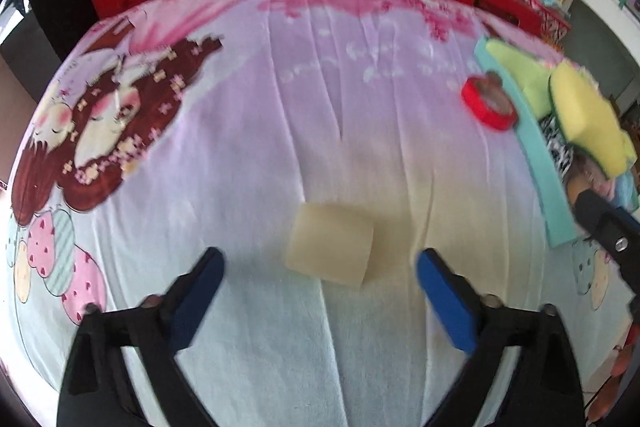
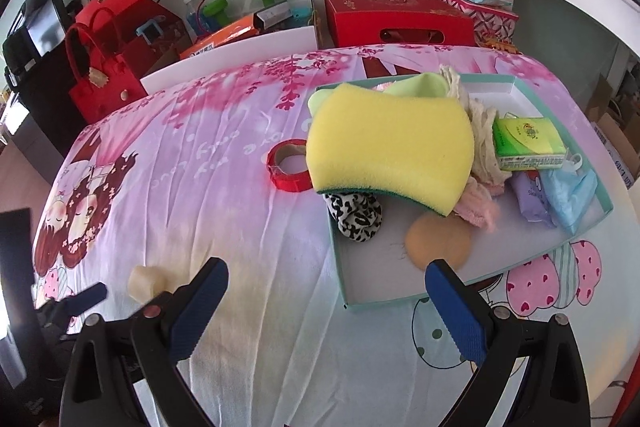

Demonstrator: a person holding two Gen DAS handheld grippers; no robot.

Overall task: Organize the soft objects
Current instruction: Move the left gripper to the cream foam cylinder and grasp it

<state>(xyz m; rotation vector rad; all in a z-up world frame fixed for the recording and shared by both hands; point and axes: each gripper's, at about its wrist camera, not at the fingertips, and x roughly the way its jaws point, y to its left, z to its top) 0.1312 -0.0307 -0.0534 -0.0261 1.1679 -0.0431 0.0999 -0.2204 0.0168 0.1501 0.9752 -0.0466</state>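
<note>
Cream foam block (image 1: 330, 247) between left claw (image 1: 320, 267) tips

Both views are lit brightly and evenly by soft daylight, and only faint shadows are cast. A pale shadow is seen beside the foam block (image 1: 330, 259) on the bedsheet (image 1: 280, 107). The left wrist view is smeared by motion blur, most strongly at the red tape roll (image 1: 488, 103) and the yellow sponge (image 1: 584, 123) near the sheet's right edge. The right wrist view is sharper. Straight lines are bent by fisheye distortion, and black corners are left around each circular picture.
</note>
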